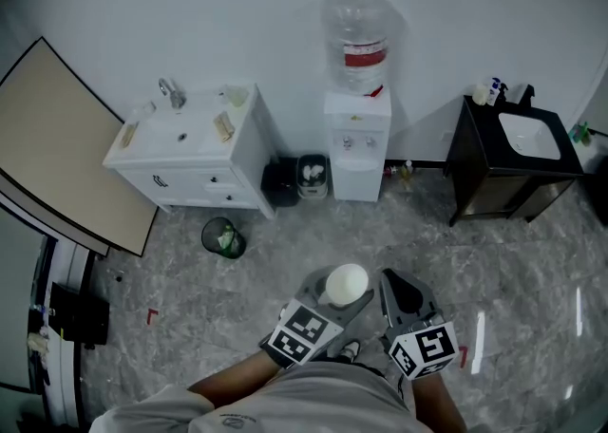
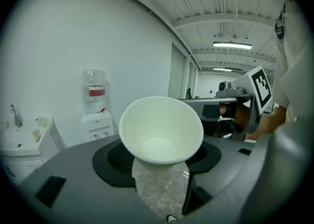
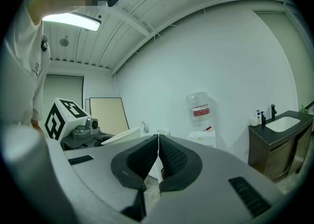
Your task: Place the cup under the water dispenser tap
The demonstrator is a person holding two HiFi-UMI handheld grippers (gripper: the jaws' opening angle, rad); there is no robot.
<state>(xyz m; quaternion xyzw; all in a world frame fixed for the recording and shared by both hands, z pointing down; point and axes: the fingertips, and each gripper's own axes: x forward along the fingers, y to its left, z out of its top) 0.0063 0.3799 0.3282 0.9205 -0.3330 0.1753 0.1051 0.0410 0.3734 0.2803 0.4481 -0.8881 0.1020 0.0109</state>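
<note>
A person stands on a grey marble floor (image 1: 285, 260) in a white-walled room, seen from above, with a hand-held gripper in each hand close to the body. The left hand-held gripper (image 1: 344, 296) pinches a white paper cup (image 1: 347, 281) by its lower part. The cup is empty, and in the left gripper view its open mouth tilts back toward the camera. The right hand-held gripper (image 1: 395, 279) is just beside the left one, its jaws pressed together with nothing between them. The cup is well apart from the water dispenser (image 1: 358, 151), which stands against the far wall straight ahead. The dispenser is white, with a clear bottle (image 1: 357, 37) upside down on top. Left of the dispenser are a small dark bin (image 1: 312, 178) and a white sink cabinet (image 1: 195, 151). A round bin (image 1: 223, 236) sits on the floor in front of that cabinet. A black sink cabinet (image 1: 508, 160) stands to the dispenser's right. A large beige board (image 1: 57, 137) shows at the far left.
</note>
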